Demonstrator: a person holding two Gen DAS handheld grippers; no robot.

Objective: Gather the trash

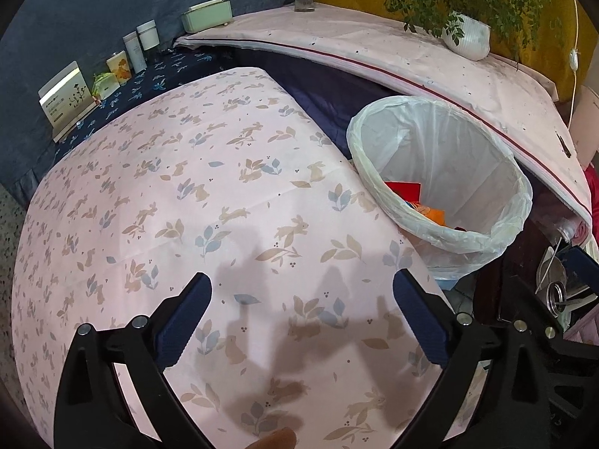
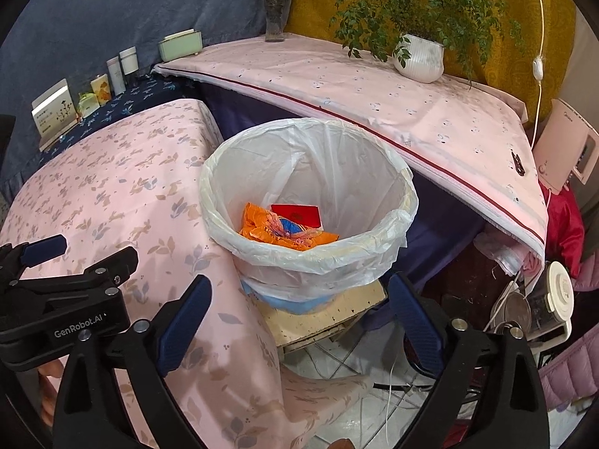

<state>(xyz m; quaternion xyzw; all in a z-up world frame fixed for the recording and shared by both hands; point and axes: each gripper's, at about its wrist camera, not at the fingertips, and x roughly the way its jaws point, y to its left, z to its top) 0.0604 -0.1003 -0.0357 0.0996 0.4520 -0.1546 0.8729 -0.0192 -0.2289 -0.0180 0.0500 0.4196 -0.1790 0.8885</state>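
A bin lined with a white bag (image 2: 310, 258) stands beside the pink rabbit-print table (image 2: 93, 187), resting on a pale wooden stool (image 2: 329, 318). Inside lie a crumpled orange wrapper (image 2: 269, 228) and a red card (image 2: 297, 214). My right gripper (image 2: 299, 282) hovers open just in front of the bin with nothing between its fingers. My left gripper (image 1: 301, 280) is open over the bare tablecloth (image 1: 187, 187), also holding nothing; the bin (image 1: 486, 239) sits to its right, with the red card (image 1: 403, 189) visible inside. The left gripper (image 2: 86, 254) shows at the left edge of the right wrist view.
A second pink-covered table (image 2: 374, 104) runs behind the bin, bearing a potted plant (image 2: 419, 60) and a flower vase (image 2: 275, 18). Small boxes and jars (image 1: 112, 71) line the dark cloth at the back left. Appliances and cables (image 2: 535, 299) crowd the floor at right.
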